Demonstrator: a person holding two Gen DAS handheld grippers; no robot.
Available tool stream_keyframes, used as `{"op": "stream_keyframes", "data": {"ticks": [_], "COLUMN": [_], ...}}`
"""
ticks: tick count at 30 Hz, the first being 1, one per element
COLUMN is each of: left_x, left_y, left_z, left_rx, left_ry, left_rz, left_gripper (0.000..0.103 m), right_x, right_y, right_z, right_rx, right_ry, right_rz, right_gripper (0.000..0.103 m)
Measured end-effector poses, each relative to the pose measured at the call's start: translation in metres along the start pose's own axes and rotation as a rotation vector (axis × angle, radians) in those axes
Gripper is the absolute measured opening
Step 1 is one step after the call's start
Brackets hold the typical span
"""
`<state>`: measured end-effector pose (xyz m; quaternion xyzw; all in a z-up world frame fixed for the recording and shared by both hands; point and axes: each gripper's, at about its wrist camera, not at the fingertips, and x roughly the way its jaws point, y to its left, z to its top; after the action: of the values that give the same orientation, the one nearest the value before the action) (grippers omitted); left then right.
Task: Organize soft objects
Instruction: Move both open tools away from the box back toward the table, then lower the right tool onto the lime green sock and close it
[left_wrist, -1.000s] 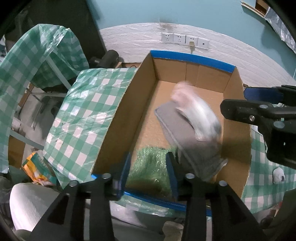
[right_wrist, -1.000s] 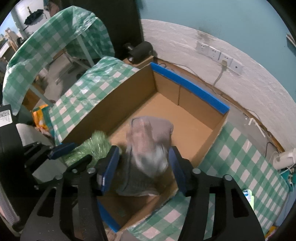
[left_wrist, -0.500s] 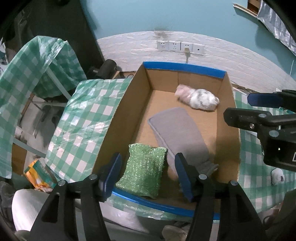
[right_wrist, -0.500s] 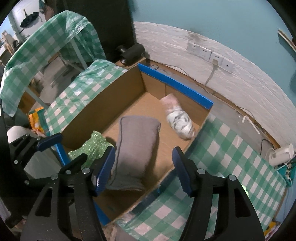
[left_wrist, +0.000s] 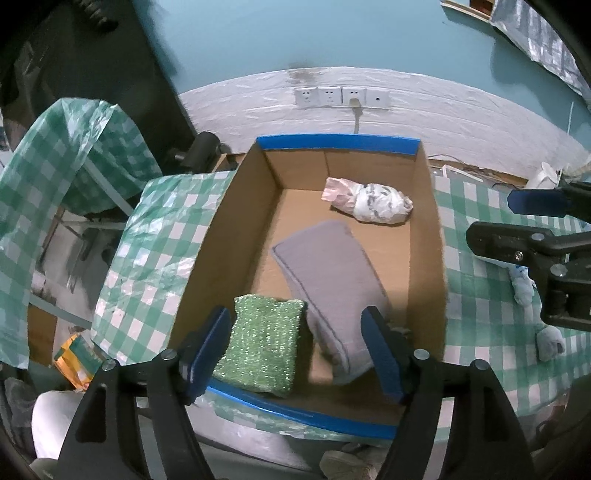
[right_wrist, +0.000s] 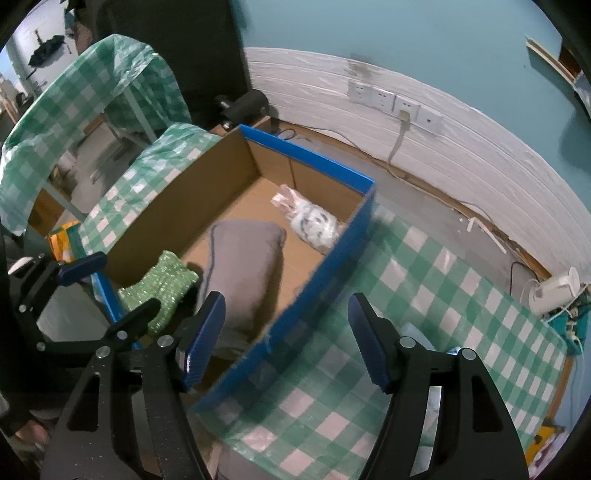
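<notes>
An open cardboard box (left_wrist: 432, 236) with blue taped rims holds a green glittery sponge cloth (left_wrist: 264, 349), a grey folded cloth (left_wrist: 332, 273) and a white and pink wrapped soft bundle (left_wrist: 369, 201). The box (right_wrist: 325, 273), green cloth (right_wrist: 162, 288), grey cloth (right_wrist: 243, 266) and bundle (right_wrist: 310, 221) show in the right wrist view too. My left gripper (left_wrist: 295, 354) is open and empty over the box's near edge. My right gripper (right_wrist: 286, 338) is open and empty above the box's right wall; it also shows in the left wrist view (left_wrist: 524, 225).
The box sits on a green checked tablecloth (right_wrist: 424, 314). Small pale blue soft toys (left_wrist: 522, 286) lie on the cloth right of the box. A white wall with sockets (left_wrist: 341, 96) is behind. A black cylinder (right_wrist: 243, 105) stands at the far left corner.
The white and pink bundle left my right gripper and landed at the far end of the box. Both grippers pulled back and opened wider; the right one moved right, over the box wall.
</notes>
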<state>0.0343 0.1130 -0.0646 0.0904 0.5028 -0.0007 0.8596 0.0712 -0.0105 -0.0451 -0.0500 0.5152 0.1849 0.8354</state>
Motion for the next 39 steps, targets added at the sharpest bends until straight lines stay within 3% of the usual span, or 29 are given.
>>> {"op": "stream_keyframes", "data": {"ticks": [16, 39], "left_x": [-0.006, -0.005], "left_y": [-0.054, -0.179], "left_z": [0.01, 0.018], "left_rx": [0.075, 0.281], "left_ry": [0.004, 0.048], "left_rz": [-0.014, -0.093], "left_gripper": [0.081, 0.082], "right_x": [-0.018, -0.041], "right_y": [-0.071, -0.193], "right_z": [-0.044, -0.123], "right_rx": [0.099, 0.287], "right_ry": [0.004, 0.021], "right_rz": [-0.048, -0.147], "right_gripper": [0.072, 0.072]}}
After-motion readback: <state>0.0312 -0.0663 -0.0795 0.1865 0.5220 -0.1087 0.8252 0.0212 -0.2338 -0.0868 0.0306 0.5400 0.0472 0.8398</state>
